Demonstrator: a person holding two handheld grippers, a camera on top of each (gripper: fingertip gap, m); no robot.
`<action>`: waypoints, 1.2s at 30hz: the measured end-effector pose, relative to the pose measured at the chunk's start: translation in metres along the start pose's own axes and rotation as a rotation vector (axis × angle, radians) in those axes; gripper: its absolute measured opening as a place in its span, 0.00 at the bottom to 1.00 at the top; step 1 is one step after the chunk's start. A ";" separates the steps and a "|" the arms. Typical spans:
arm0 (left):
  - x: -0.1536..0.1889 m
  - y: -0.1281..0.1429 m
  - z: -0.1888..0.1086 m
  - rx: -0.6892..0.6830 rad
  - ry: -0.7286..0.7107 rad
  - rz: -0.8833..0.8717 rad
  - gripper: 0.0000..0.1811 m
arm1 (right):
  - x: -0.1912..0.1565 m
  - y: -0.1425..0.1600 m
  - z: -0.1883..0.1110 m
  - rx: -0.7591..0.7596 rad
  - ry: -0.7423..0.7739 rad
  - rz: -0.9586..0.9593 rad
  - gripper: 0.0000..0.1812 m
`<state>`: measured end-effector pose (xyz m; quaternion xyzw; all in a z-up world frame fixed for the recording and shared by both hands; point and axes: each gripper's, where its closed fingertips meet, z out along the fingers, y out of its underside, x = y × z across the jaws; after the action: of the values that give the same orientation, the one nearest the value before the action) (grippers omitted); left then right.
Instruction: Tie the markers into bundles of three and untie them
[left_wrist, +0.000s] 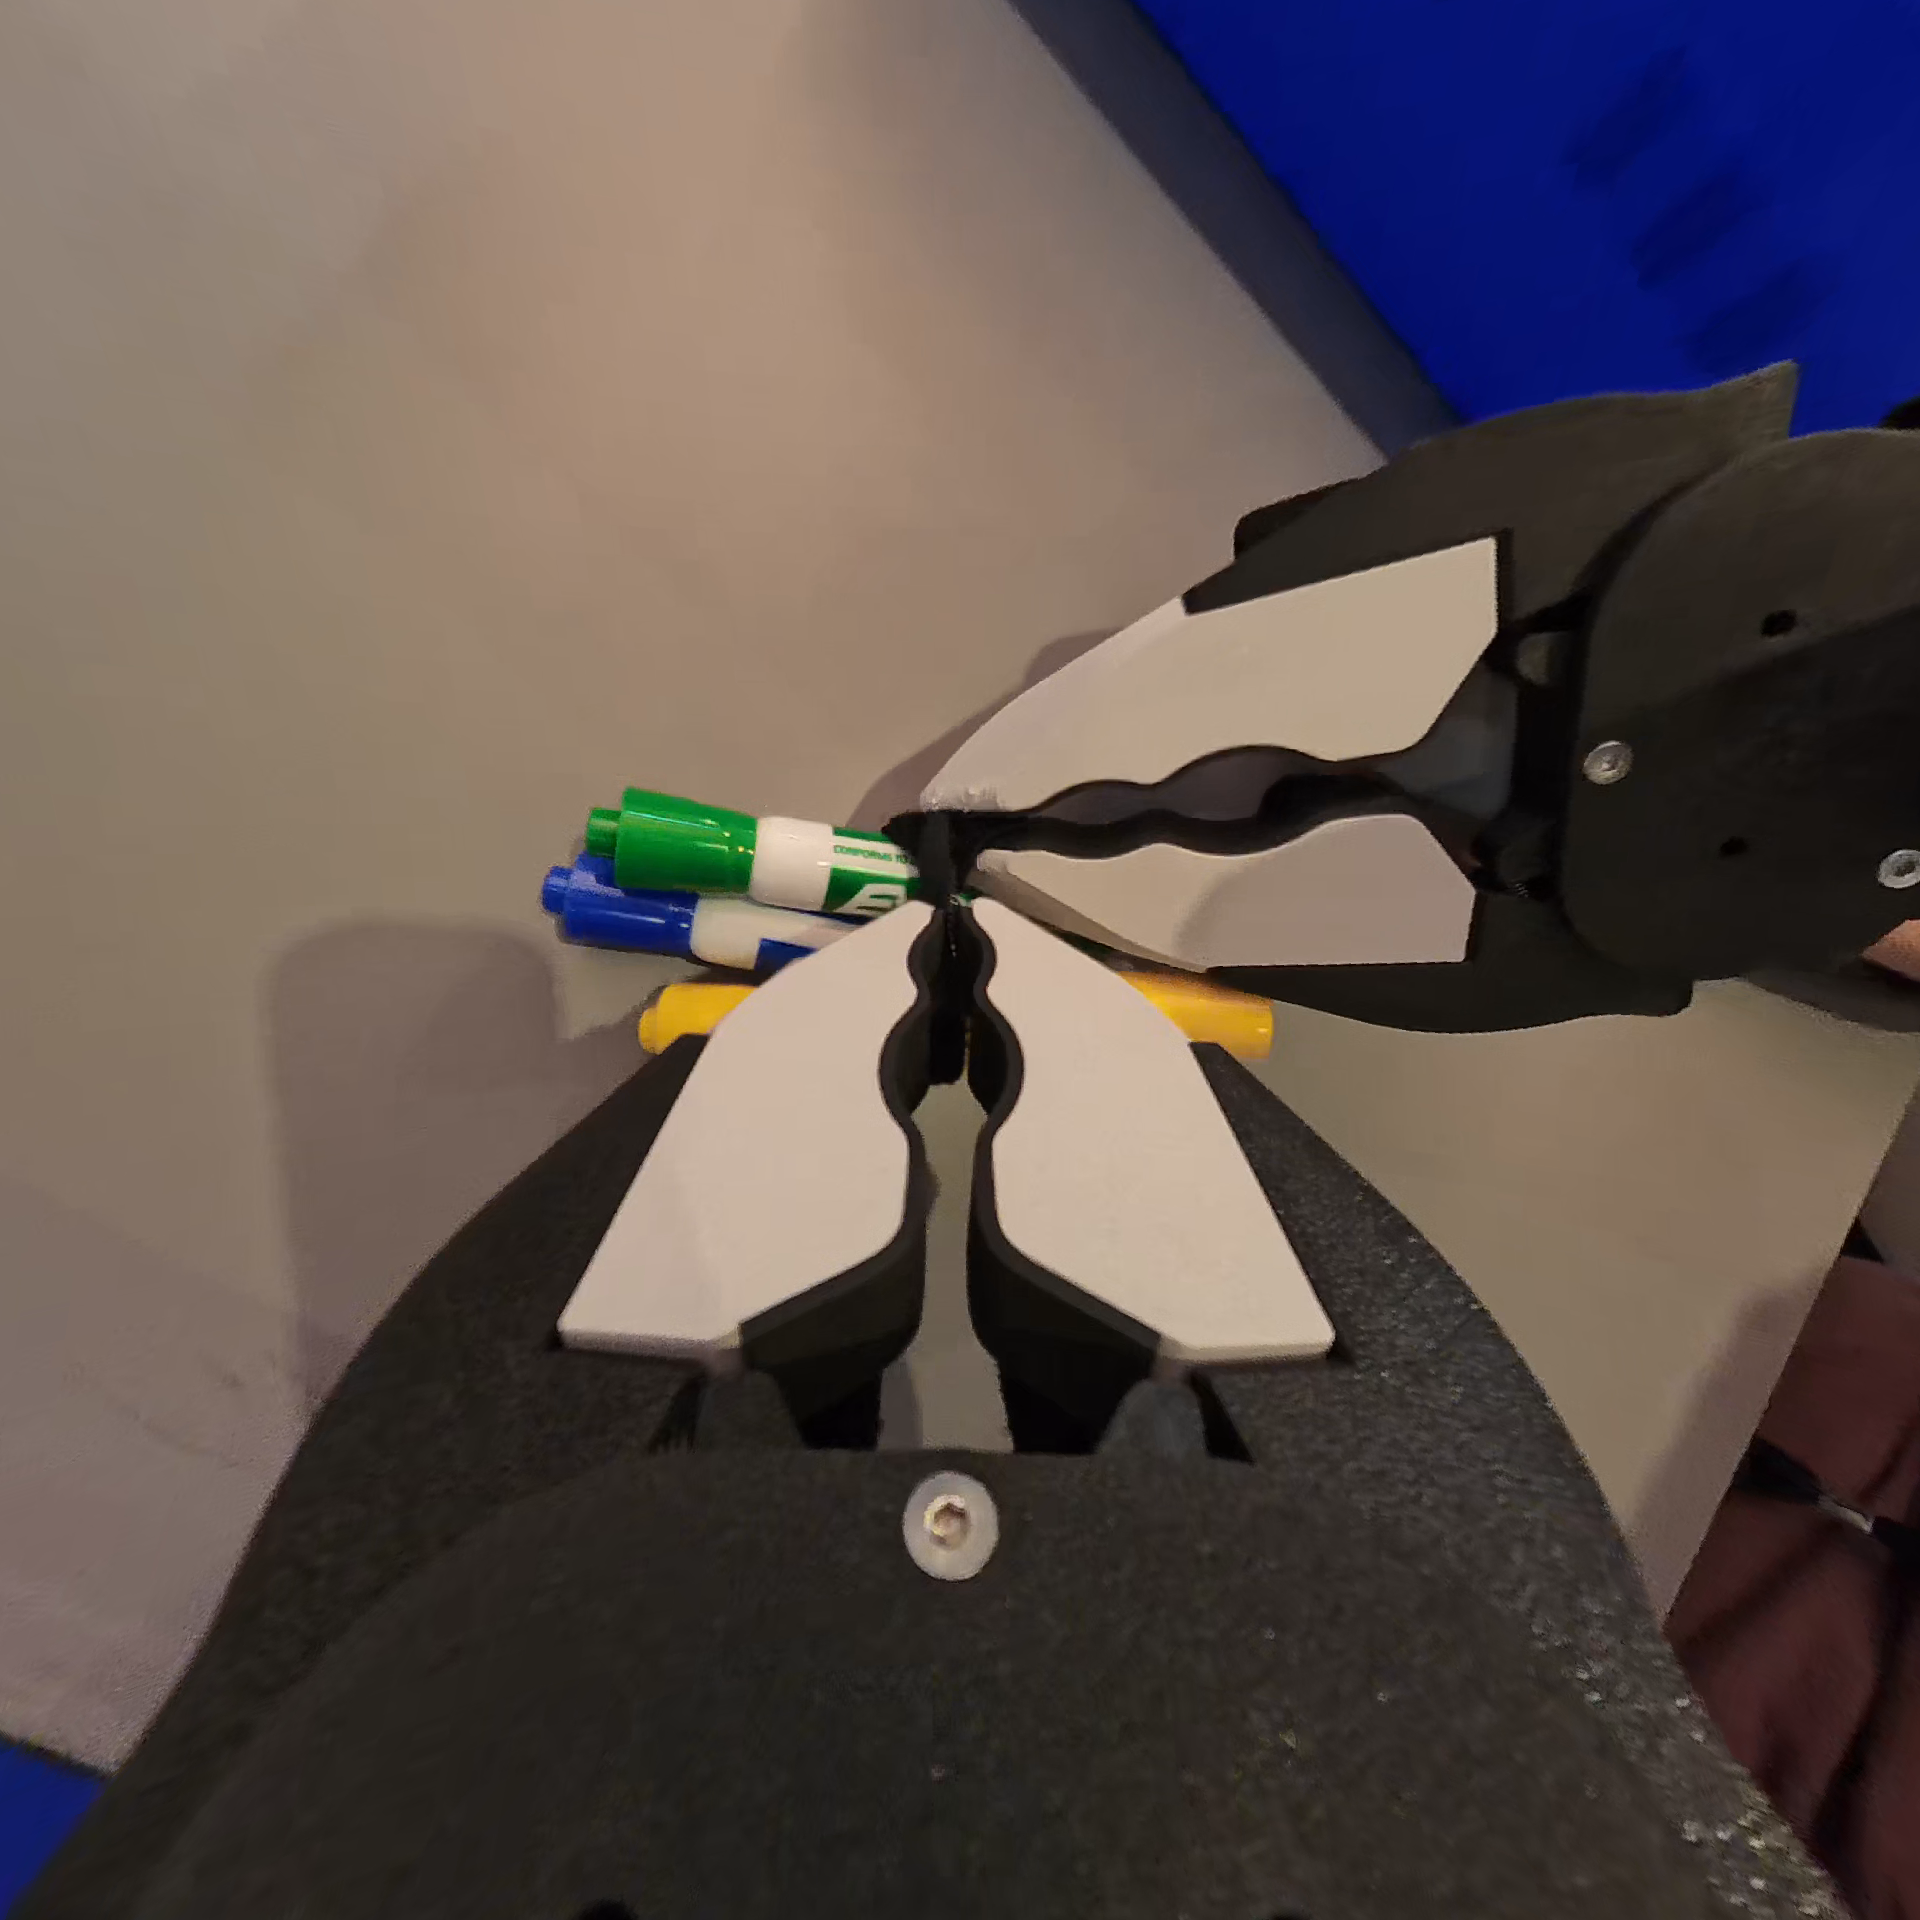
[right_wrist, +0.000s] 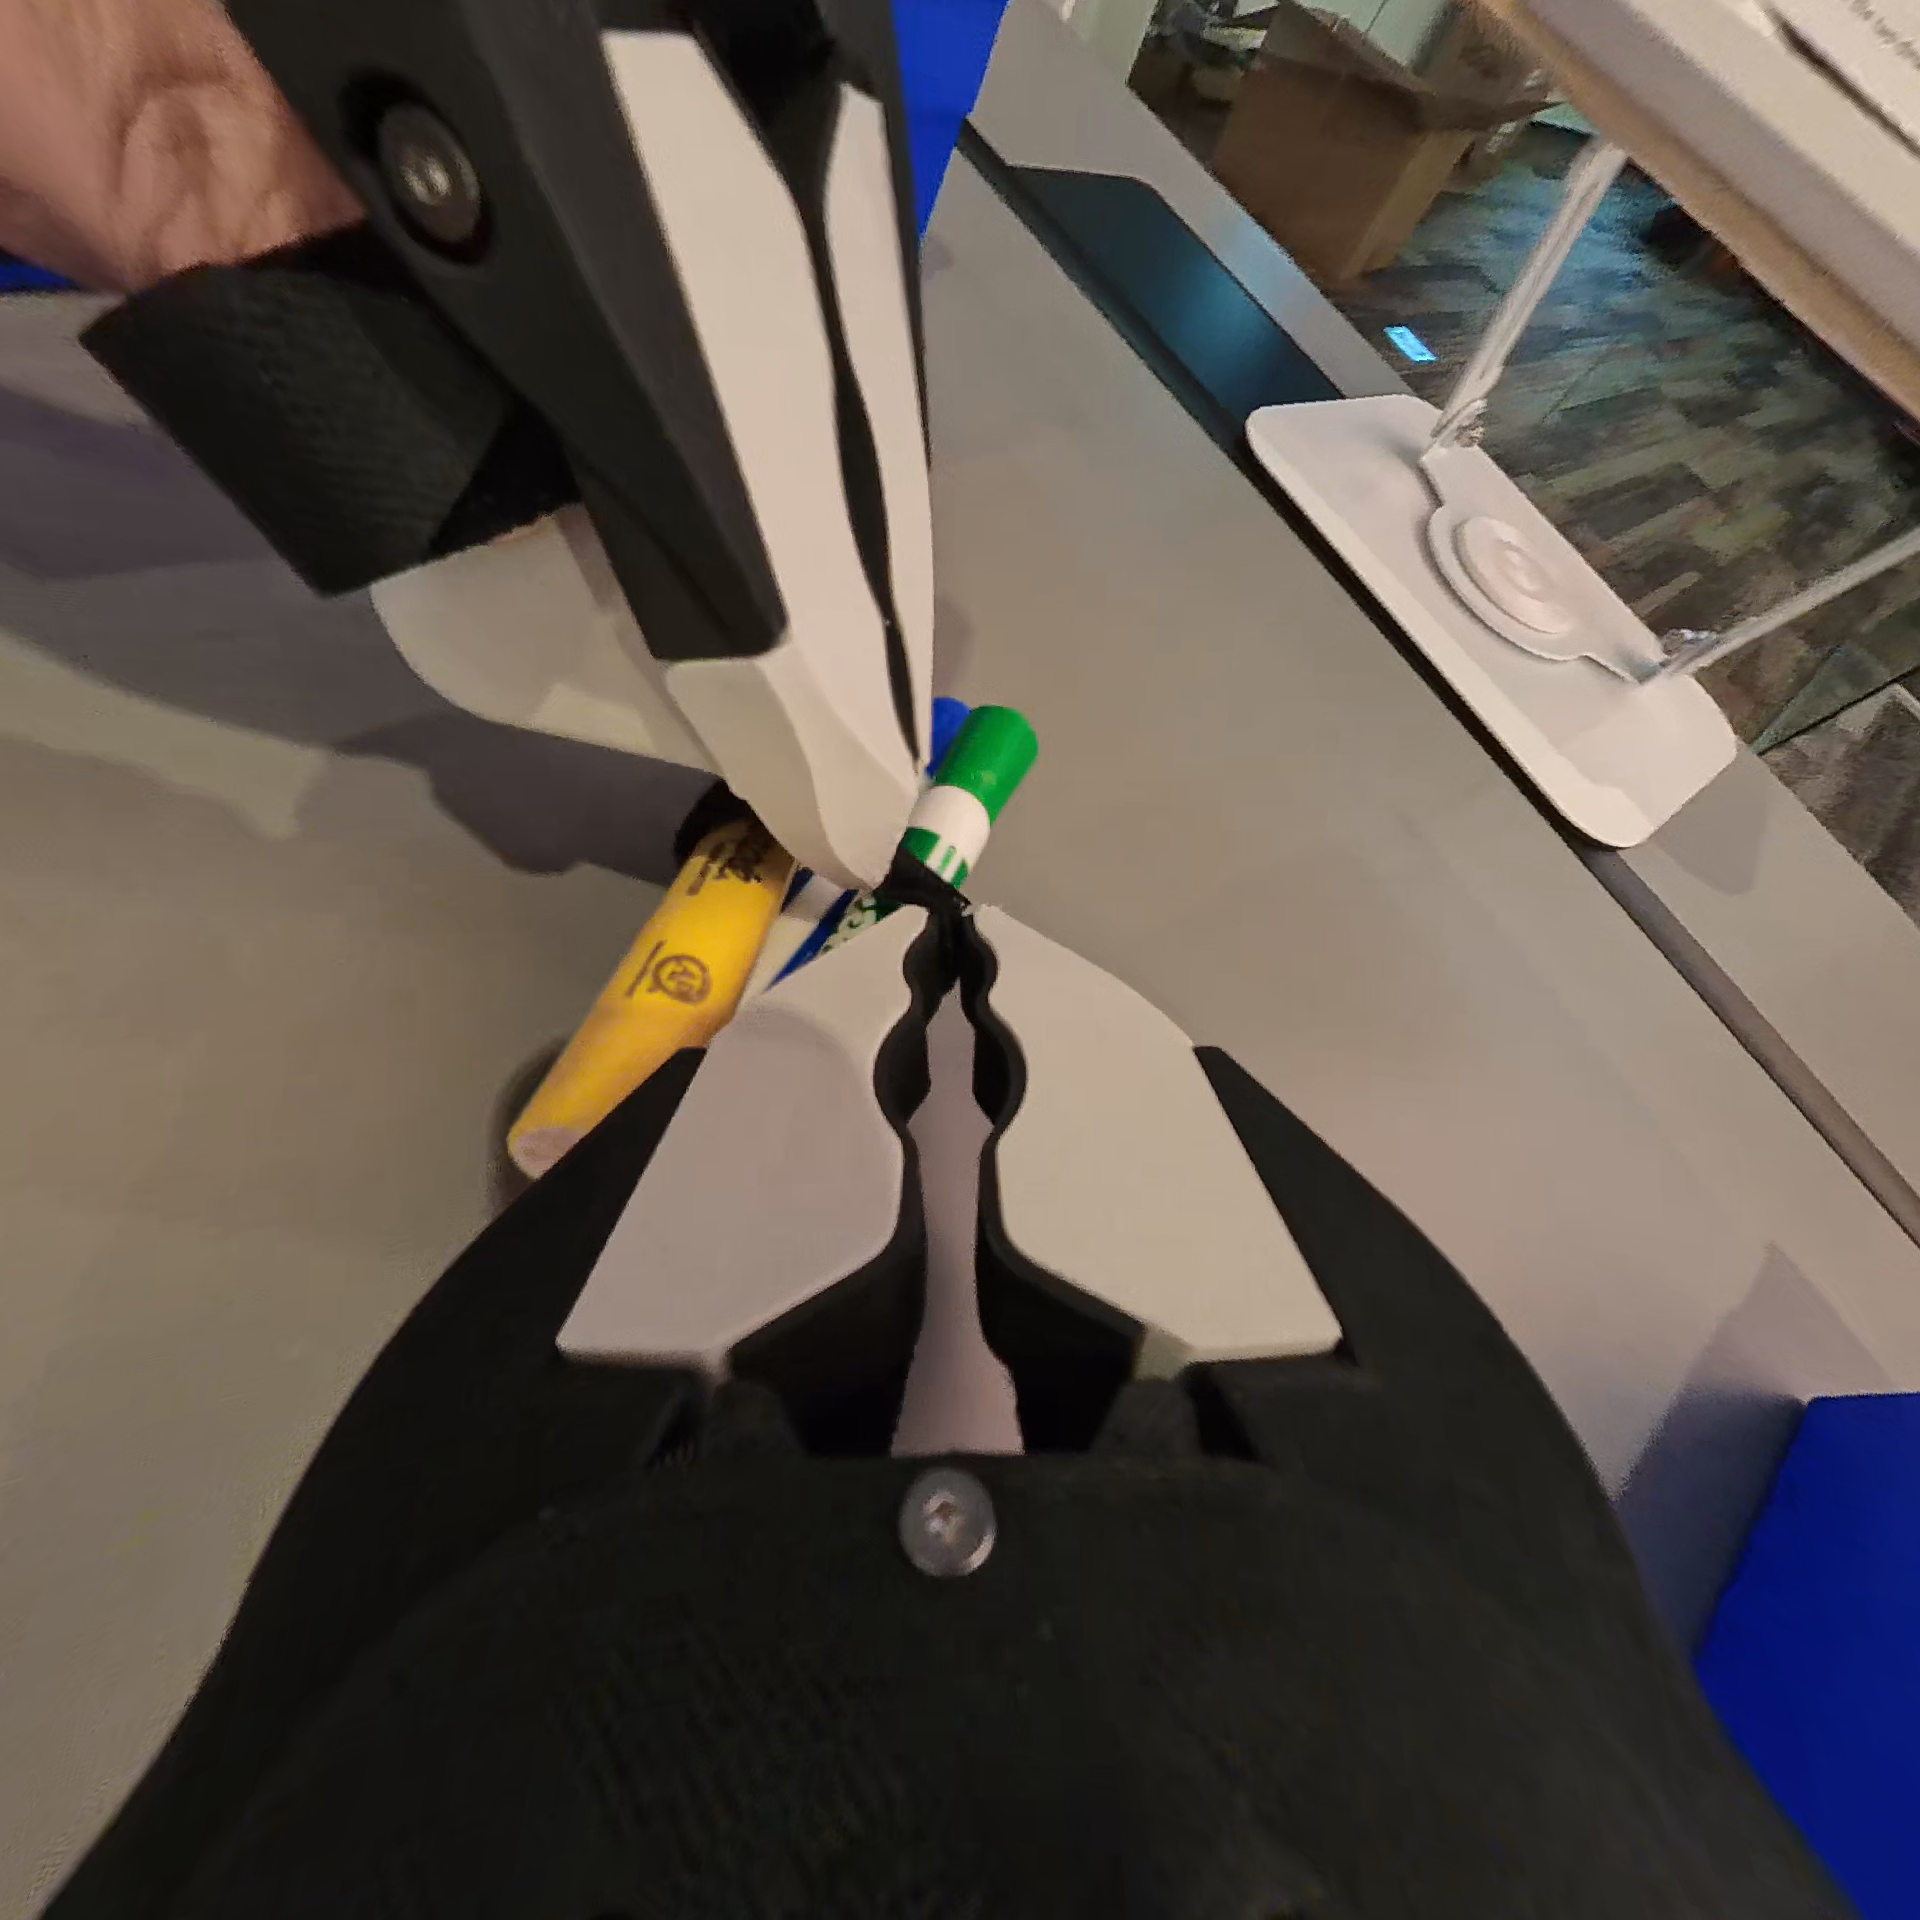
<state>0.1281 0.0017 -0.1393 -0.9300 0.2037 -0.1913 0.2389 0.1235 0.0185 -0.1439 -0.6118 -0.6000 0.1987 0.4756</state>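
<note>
A green marker, a blue marker and a yellow marker lie together on the grey table. A black band sits over the middle of the green and blue markers. My left gripper is shut on the band from the near side. My right gripper comes in from the right and is shut on the same band. In the right wrist view, my right gripper pinches the band beside the green marker and the yellow marker. The left gripper reaches down from the upper left. The blue marker is mostly hidden there.
A white stand base with a clear upright stands near the table's right edge. A hand holds the left gripper. Blue ground lies beyond the table's far edge. Cardboard boxes stand on the floor farther off. My two grippers' fingertips are within a few centimetres of each other.
</note>
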 end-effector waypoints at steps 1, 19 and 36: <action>0.000 0.003 0.002 -0.024 0.001 0.005 0.01 | -0.002 0.001 0.001 -0.008 -0.008 -0.017 0.02; -0.012 0.001 0.007 -0.078 -0.096 0.118 0.00 | -0.006 0.007 0.003 -0.029 -0.001 -0.162 0.02; -0.016 -0.002 0.005 0.099 -0.144 -0.005 0.00 | -0.013 0.004 0.002 -0.002 -0.013 -0.199 0.02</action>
<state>0.1175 0.0124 -0.1461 -0.9290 0.1739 -0.1343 0.2980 0.1212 0.0080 -0.1527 -0.5482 -0.6610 0.1537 0.4887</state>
